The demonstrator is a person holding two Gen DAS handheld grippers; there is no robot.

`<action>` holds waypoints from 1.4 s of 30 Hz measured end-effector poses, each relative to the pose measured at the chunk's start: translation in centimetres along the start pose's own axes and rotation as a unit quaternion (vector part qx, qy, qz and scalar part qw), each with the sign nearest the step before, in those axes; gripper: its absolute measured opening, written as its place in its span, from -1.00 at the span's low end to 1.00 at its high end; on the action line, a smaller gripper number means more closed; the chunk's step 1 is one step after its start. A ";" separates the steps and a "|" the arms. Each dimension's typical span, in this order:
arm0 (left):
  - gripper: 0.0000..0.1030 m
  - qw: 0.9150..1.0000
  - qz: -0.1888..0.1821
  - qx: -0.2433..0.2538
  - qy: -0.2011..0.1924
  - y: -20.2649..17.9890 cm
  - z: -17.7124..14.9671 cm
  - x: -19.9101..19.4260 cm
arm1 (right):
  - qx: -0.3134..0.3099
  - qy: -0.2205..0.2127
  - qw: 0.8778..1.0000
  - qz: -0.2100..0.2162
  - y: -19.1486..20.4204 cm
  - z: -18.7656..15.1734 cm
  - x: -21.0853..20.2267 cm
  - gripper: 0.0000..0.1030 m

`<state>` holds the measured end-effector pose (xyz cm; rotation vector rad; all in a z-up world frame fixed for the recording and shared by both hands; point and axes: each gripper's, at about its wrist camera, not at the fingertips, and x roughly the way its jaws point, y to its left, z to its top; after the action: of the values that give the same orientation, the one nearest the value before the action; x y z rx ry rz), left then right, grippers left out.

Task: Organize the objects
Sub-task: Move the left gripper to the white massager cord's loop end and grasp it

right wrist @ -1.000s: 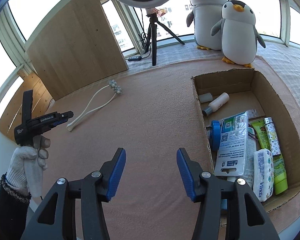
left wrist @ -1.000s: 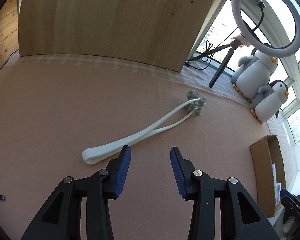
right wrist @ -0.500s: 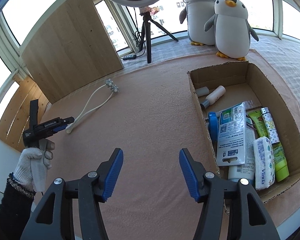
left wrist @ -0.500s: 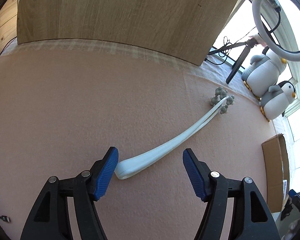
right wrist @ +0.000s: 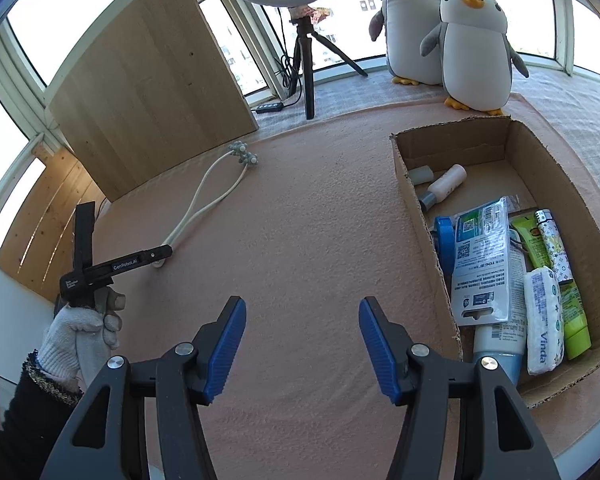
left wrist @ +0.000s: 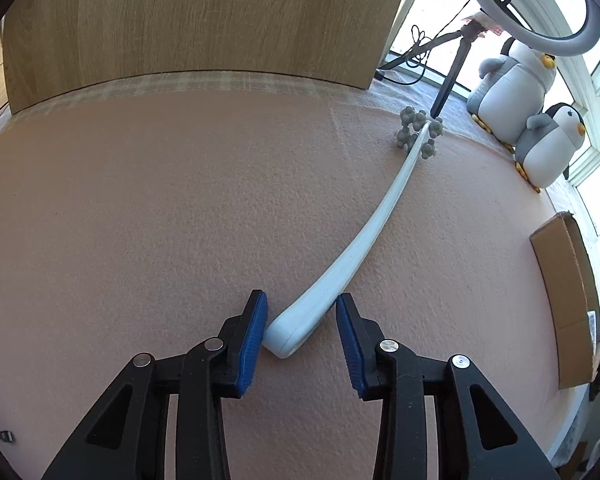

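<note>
Left claw [left wrist: 300,322], narrowed since a moment ago yet not closed, bracketed the looped handle end of the white massager [left wrist: 374,224] lying on the worktop [left wrist: 140,220]. Grasp likely imminent. Right claw [right wrist: 302,344] hung wide open, empty, near the cardboard box [right wrist: 420,216].

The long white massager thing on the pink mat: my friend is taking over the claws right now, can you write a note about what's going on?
Left claw: open, its blue pads on either side of the white massager handle end, one pad touching it, not yet squeezed.
Right claw: open, holding nothing, over the bare mat next to the cardboard box.
Done: tubes, a bottle and packets already lie in the box.
Left: close on the handle, lift the massager and probably carry it to the box. It is long, so it may need angling to fit.
</note>
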<state>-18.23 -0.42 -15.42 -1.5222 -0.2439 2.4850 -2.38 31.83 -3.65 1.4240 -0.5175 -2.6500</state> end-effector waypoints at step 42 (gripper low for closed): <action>-0.54 0.999 -0.006 0.046 0.019 -10.3 -3.6 0.5 | -0.011 0.011 0.999 0.029 -2.3 -2.1 -1.6 0.06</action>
<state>-14.26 9.76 -14.82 -1.5248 -0.1293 2.4190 0.42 33.88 -4.19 1.4076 -0.5164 -2.5855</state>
